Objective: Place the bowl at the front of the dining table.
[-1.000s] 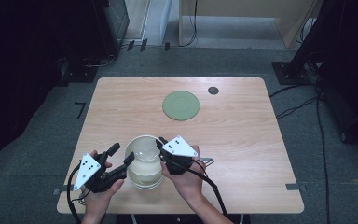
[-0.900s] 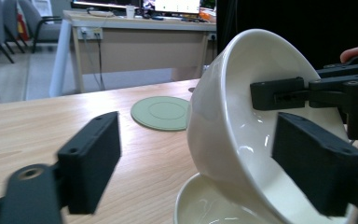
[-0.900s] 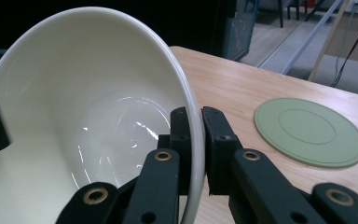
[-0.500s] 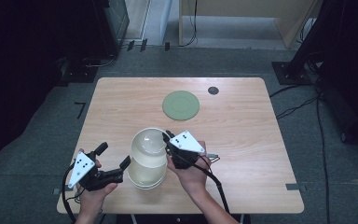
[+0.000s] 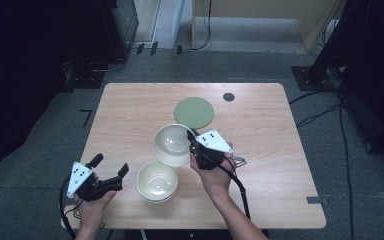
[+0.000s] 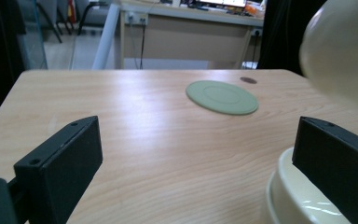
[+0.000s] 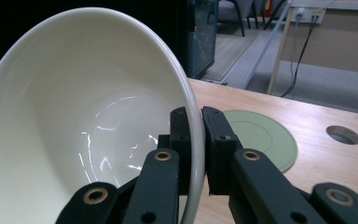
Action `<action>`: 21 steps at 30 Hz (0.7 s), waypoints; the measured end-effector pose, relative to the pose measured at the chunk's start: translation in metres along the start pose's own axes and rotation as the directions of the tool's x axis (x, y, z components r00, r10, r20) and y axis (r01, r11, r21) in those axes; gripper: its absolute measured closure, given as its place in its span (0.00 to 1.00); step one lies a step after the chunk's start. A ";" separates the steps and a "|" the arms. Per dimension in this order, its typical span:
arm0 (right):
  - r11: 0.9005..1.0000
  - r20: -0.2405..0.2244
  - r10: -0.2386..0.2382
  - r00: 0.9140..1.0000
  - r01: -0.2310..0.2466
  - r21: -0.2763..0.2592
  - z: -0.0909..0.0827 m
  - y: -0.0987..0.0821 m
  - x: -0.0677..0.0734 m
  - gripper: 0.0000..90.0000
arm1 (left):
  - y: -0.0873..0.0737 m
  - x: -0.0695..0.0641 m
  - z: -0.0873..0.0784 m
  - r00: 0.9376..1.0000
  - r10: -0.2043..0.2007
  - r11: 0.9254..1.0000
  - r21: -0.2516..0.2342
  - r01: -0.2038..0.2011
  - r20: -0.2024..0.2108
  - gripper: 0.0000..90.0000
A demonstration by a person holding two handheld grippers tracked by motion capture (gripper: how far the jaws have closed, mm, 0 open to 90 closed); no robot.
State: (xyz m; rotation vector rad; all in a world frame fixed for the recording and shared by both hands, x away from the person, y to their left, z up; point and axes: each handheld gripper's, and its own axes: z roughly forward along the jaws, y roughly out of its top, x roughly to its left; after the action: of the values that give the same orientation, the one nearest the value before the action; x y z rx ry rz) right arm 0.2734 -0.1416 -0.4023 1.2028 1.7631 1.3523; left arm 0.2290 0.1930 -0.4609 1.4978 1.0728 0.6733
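Now the right gripper (image 5: pixel 194 141) clenches the lifted bowl's (image 5: pixel 172 145) rim; left gripper (image 5: pixel 111 170) jaws released.

Items on and above the wooden table (image 5: pixel 130 115): one cream bowl (image 5: pixel 172 144) raised at centre; one stack of cream bowls (image 5: pixel 156 181) at 6 o'clock, number within unclear; one green plate (image 5: pixel 194 111) at 12 o'clock; two grippers, left gripper (image 5: pixel 111 169) at 7 o'clock, right gripper (image 5: pixel 194 142) beside the raised bowl.

From my remote seat I see a light wooden table (image 5: pixel 130 110) standing on grey carpet (image 5: pixel 330 75). Black cables (image 5: pixel 325 107) trail across the floor at the right. Beyond stands a pale wooden desk (image 6: pixel 186 28), with dark equipment (image 5: pixel 30 60) at the left.
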 end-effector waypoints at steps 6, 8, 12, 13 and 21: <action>1.000 0.030 0.005 1.000 -0.004 -0.003 0.003 0.004 -0.013 0.94 | -0.010 0.009 0.004 0.999 -0.001 1.000 0.030 0.002 -0.040 0.02; 1.000 0.039 0.008 0.999 -0.008 -0.003 0.005 0.005 -0.018 0.94 | -0.013 0.011 0.006 0.999 -0.003 0.999 0.041 0.005 -0.047 0.02; 1.000 0.056 0.012 0.998 -0.012 -0.003 0.008 0.006 -0.025 0.94 | -0.019 0.017 0.009 0.998 -0.013 0.998 0.065 0.017 -0.062 0.02; 1.000 0.062 0.014 0.998 -0.014 -0.003 0.010 0.006 -0.028 0.94 | -0.020 0.019 0.010 0.998 -0.016 0.997 0.073 0.021 -0.065 0.02; 1.000 0.098 0.030 0.995 -0.031 0.005 0.021 0.008 -0.046 0.94 | -0.027 0.030 0.015 0.995 -0.046 0.991 0.118 0.057 -0.092 0.02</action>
State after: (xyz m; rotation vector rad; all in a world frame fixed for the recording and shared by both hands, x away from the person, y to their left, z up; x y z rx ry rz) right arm 0.3123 -0.1743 -0.4037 1.2828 1.6886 1.2835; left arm 0.2473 0.2127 -0.4950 1.5490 1.2350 0.6539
